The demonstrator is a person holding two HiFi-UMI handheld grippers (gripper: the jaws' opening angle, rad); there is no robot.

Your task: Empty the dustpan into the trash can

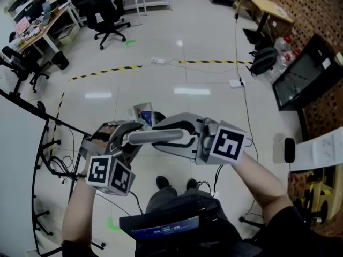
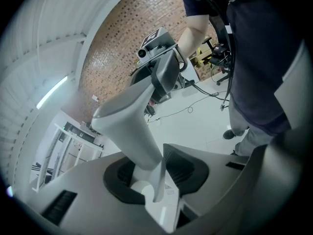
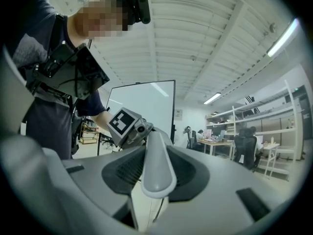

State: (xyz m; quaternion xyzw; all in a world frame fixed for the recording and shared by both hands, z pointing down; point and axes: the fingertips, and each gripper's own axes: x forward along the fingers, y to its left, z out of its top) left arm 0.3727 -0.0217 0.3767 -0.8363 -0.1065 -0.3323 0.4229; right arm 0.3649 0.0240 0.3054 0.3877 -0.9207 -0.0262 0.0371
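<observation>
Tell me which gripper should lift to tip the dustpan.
Right, probably. The right gripper clamps the rounded free end of the handle, so raising it should do the tipping. The left gripper clamps the other end, angled down.

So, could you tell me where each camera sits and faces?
Head view: on the person's head, facing steeply down at the floor; forearms, left gripper, right gripper and shoes show.
Left gripper view: on the left gripper, facing along the grey handle toward the right gripper; torso shows.
Right gripper view: on the right gripper, facing the left gripper; torso shows.
Shared: the grey handle.
</observation>
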